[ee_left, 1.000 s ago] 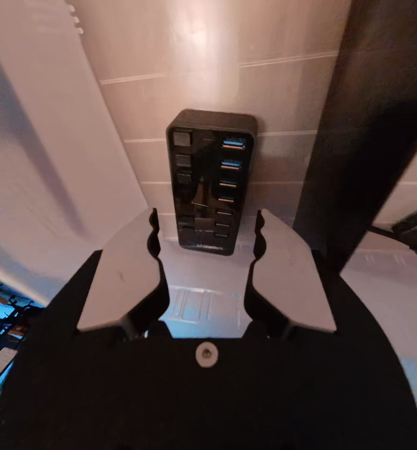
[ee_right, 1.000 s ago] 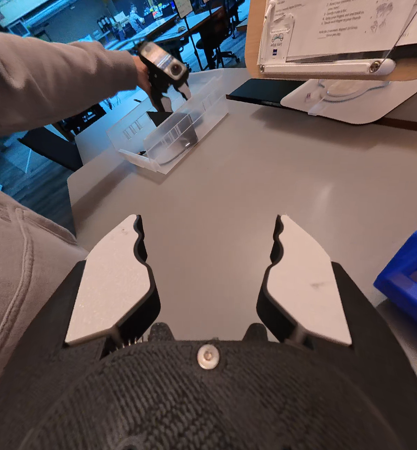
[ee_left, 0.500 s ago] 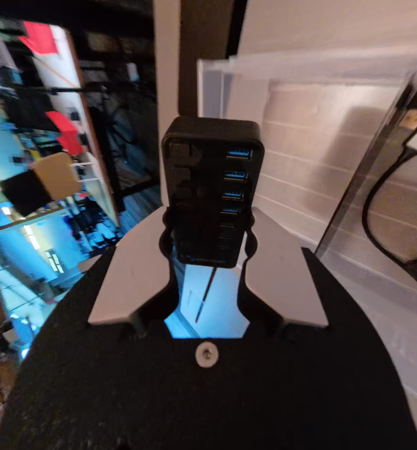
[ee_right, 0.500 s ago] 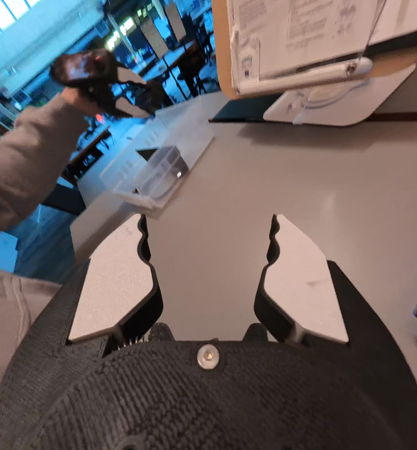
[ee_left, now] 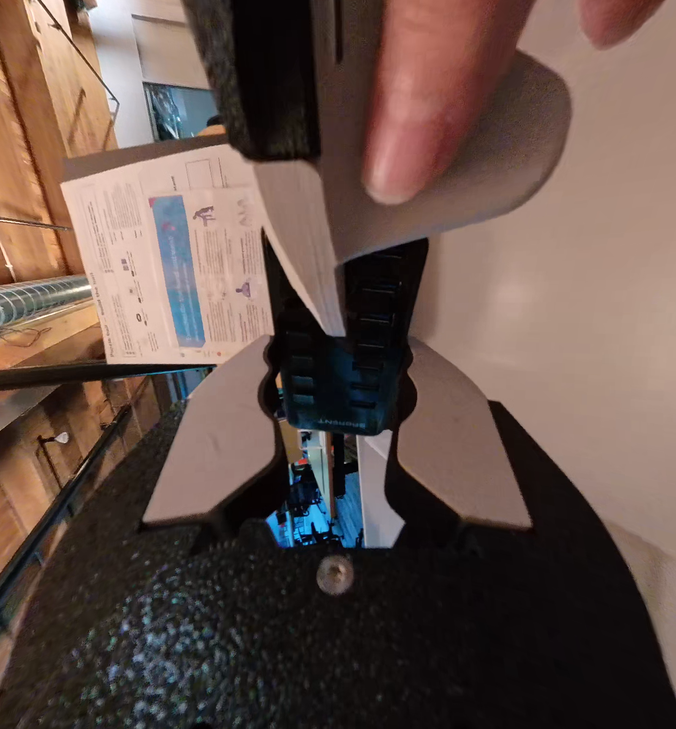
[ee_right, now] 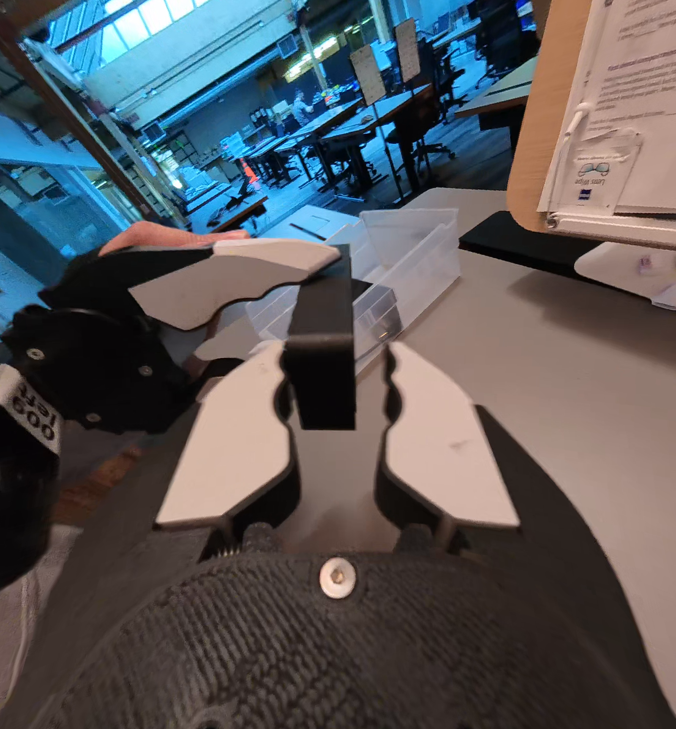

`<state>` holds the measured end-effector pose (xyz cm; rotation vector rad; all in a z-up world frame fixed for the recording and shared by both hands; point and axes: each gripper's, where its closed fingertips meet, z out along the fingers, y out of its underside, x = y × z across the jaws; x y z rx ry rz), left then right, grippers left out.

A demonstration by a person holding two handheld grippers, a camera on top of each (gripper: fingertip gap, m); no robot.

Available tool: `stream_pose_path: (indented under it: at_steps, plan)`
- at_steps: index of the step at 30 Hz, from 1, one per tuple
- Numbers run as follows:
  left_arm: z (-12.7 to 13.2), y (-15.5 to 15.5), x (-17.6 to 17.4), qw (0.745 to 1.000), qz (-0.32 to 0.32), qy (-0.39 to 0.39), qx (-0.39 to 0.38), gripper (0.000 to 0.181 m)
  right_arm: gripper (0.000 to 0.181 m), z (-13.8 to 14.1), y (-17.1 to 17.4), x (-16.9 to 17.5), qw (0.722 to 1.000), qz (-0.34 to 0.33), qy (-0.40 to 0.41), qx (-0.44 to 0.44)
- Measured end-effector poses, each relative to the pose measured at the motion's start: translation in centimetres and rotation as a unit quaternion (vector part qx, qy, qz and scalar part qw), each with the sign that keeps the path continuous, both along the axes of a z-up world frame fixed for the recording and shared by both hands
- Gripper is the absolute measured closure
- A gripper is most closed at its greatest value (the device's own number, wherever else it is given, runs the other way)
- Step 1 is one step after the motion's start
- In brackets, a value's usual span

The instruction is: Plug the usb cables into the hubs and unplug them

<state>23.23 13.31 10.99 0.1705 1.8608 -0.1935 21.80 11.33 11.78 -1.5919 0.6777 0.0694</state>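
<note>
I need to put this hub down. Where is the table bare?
Bare grey table lies right of the right tool, between the clear bin and the white stand base. Crowded left: the left tool holds the hub there.

The black USB hub (ee_left: 336,378) is held off the counter (ee_right: 545,394), clamped at its sides by the left hand-held gripper (ee_left: 338,371). Its face carries two rows of slots running toward 12 o'clock. In the right wrist view its plain back (ee_right: 322,355) stands between the right hand-held gripper's (ee_right: 334,376) fingers.
</note>
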Motion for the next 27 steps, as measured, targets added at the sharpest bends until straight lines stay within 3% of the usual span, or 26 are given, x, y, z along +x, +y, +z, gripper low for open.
stream_pose_path:
  at_steps: [1,4,7,10,12,13,14,15,16,18,19,20,21,23,25,27]
  plan:
    - [-0.2,-0.2,-0.2,1.0,0.004,-0.008,0.007,0.124,0.152,-0.2,0.0,-0.6,1.0,0.013,-0.004,-0.003]
    - [-1.1,-0.8,-0.6,1.0,0.0,-0.014,0.004,0.124,0.153,-1.3,-0.5,-1.1,0.999,0.012,-0.022,-0.046]
    - [-1.2,-1.5,-0.8,0.999,-0.006,-0.008,-0.041,0.123,0.154,-1.2,-1.1,-1.3,0.999,0.005,-0.024,-0.029]
    - [0.3,-0.7,-0.4,0.988,0.024,0.0,-0.155,0.108,0.154,0.0,-2.5,-0.9,0.999,0.002,-0.005,0.035]
    - [0.5,0.3,-0.5,0.946,0.061,0.069,-0.312,0.098,0.154,0.8,-4.4,-0.3,0.998,-0.023,-0.018,0.051]
    - [0.2,0.1,-0.8,0.898,0.072,0.133,-0.413,0.095,0.154,1.3,-5.4,0.0,0.997,-0.039,-0.034,0.053]
    - [-0.2,-0.6,-1.5,0.825,0.072,0.21,-0.52,0.094,0.154,1.7,-6.3,0.1,0.996,-0.05,-0.05,0.051]
    - [-0.1,-1.9,-2.4,0.726,0.055,0.294,-0.619,0.094,0.154,1.9,-7.0,0.2,0.995,-0.06,-0.067,0.043]
    - [0.4,-3.3,-3.3,0.613,0.028,0.369,-0.698,0.094,0.154,2.2,-7.5,0.2,0.993,-0.07,-0.093,0.033]
    - [1.3,-4.8,-4.0,0.394,-0.011,0.463,-0.794,0.098,0.154,2.4,-7.6,-0.5,0.986,-0.073,-0.15,0.004]
    - [1.2,-5.0,-3.9,0.314,-0.018,0.485,-0.816,0.102,0.154,2.5,-7.5,-0.9,0.982,-0.071,-0.173,-0.009]
    - [1.0,-5.2,-3.5,0.25,-0.018,0.5,-0.829,0.101,0.154,2.5,-7.2,-1.3,0.978,-0.07,-0.194,-0.02]
    - [0.8,-5.4,-3.3,0.199,-0.022,0.512,-0.836,0.099,0.154,2.4,-6.9,-1.8,0.975,-0.063,-0.211,-0.033]
    - [0.9,-5.8,-3.2,0.142,-0.032,0.529,-0.836,0.098,0.154,1.6,-6.4,-2.3,0.968,-0.063,-0.232,-0.074]
    - [1.2,-6.3,-3.4,0.129,-0.039,0.539,-0.831,0.099,0.154,0.5,-5.9,-2.9,0.963,-0.047,-0.242,-0.109]
    - [1.0,-6.5,-3.4,0.133,-0.029,0.546,-0.827,0.1,0.154,-0.4,-5.7,-3.4,0.96,-0.038,-0.246,-0.131]
